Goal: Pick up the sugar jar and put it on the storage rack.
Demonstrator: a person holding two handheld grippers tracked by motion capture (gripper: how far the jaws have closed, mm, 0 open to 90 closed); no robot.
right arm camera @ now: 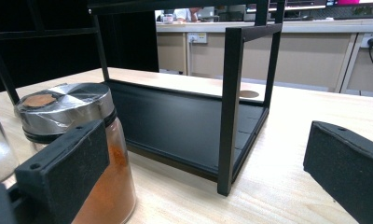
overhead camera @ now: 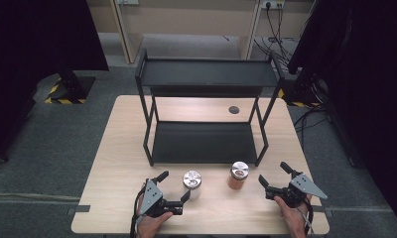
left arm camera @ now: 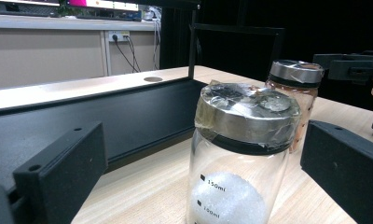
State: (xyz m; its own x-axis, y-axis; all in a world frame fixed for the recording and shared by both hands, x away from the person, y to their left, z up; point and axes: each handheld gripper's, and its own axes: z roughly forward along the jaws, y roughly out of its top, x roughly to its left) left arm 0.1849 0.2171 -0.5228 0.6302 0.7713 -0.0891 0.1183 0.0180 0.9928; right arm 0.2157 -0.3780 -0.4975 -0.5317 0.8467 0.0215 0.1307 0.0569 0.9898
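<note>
1. Standing side by side near the front edge of the table point(overhead camera: 112, 148) are two small glass jars with metal lids, just in front of the black two-tier shelf rack point(overhead camera: 206, 114); that spot looks like a staging place within easy reach of both hands, with both rack tiers bare behind them.
2. The white-filled jar point(overhead camera: 192, 182) sits on the left and the orange-filled jar point(overhead camera: 238, 176) on the right, near each other but apart, so each probably falls to the hand on its own side.
3. The left gripper point(overhead camera: 174, 186) is held low beside the white-filled jar with its jaws spread; in the left gripper view the jar stands between them, untouched, which suggests a side grasp is being lined up.
4. The right gripper point(overhead camera: 272, 174) hovers just right of the orange-filled jar, jaws likewise apart and holding nothing; in its own view the jar lies behind the left-hand jaw, not between the two.
5. Printed marks on the white-filled jar read "150ml", with a lower mark that seems to be "100ml".
6. No brand name is legible on either jar; the lids appear wrapped in clear film or tape.
</note>
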